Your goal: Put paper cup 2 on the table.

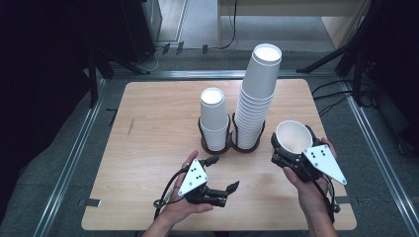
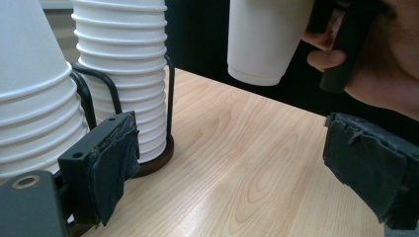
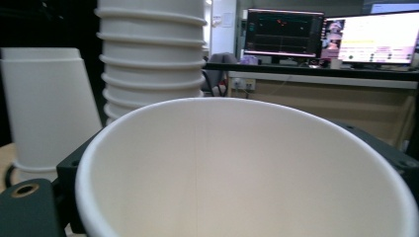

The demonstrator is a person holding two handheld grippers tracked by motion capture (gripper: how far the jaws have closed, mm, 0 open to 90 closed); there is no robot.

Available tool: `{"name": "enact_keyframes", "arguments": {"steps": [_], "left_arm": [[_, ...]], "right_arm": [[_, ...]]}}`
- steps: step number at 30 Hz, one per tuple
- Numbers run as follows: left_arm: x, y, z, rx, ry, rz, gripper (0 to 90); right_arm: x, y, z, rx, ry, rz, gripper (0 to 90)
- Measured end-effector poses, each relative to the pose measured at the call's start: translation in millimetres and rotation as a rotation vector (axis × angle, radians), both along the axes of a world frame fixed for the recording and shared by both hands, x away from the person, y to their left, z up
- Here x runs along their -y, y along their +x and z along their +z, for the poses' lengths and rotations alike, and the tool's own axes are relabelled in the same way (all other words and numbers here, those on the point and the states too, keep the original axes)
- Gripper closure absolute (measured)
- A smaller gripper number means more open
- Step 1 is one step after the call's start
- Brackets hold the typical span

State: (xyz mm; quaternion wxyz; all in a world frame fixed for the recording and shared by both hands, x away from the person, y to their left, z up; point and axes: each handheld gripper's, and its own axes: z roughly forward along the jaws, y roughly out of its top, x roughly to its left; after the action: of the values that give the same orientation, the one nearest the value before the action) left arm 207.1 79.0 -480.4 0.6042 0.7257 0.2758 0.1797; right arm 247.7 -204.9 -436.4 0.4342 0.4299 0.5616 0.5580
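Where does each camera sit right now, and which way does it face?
High view: above the table, looking down; forearms, left gripper, right gripper.
Left gripper view: along its open jaws toward the cup stacks.
Right gripper view: into the single cup it grips.
Shared: single cup, stacks.

- Light wooden bench [image 1: 148, 148], grain showing.
- Grey floor [image 1: 59, 163] around it.
- Two lit monitors [image 3: 284, 32] on a far desk [image 3: 316, 84].
- Black cables [image 1: 336, 94] on the floor.

Two cup stacks [image 1: 237, 116] in wire holders are blocking the table's [image 1: 148, 148] centre rear; bare wood is lying open left and in front of them.
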Motion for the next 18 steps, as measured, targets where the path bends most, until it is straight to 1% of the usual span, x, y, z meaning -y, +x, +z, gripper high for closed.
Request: {"name": "enact_keyframes", "arguments": {"steps": [1, 4, 6, 8, 10, 11, 12, 13, 14, 17, 18], "left_arm": [[-0.1, 0.1, 0.0, 0.000, -0.002, 0.001, 7.6], [-0.7, 0.3, 0.1, 0.000, -0.002, 0.002, 7.6], [-1.1, 0.4, 0.2, 0.001, -0.003, 0.005, 7.6], [-1.4, 0.6, 0.2, 0.000, -0.003, 0.006, 7.6], [-1.5, 0.8, 0.2, -0.001, -0.004, 0.006, 7.6], [-1.4, 0.9, 0.1, -0.001, -0.003, 0.007, 7.6], [-1.5, 1.0, -0.1, -0.001, -0.001, 0.008, 7.6], [-1.5, 1.1, -0.2, -0.002, -0.002, 0.009, 7.6], [-1.5, 1.1, -0.3, -0.002, -0.001, 0.009, 7.6], [-1.7, 1.3, -0.5, -0.003, -0.001, 0.010, 7.6], [-1.6, 1.4, -0.6, -0.003, 0.001, 0.010, 7.6]], "right_arm": [[3.0, 3.6, -4.0, 0.000, -0.012, -0.018, 9.5], [5.8, 7.3, -8.2, 0.002, -0.009, -0.033, 9.6], [9.0, 11.1, -12.3, -0.006, -0.010, -0.046, 9.5], [13.7, 17.6, -19.6, 0.004, -0.019, -0.062, 9.7], [16.0, 21.1, -24.4, 0.011, -0.030, -0.068, 9.7], [16.0, 21.1, -24.4, 0.011, -0.030, -0.068, 9.7], [18.2, 24.3, -28.6, 0.008, -0.039, -0.082, 9.7], [18.2, 24.3, -28.6, 0.008, -0.039, -0.082, 9.7], [20.3, 27.3, -32.9, 0.000, -0.039, -0.092, 9.7], [22.3, 30.2, -37.1, -0.007, -0.050, -0.096, 9.7], [24.1, 33.1, -41.5, -0.010, -0.059, -0.092, 9.6]]}}
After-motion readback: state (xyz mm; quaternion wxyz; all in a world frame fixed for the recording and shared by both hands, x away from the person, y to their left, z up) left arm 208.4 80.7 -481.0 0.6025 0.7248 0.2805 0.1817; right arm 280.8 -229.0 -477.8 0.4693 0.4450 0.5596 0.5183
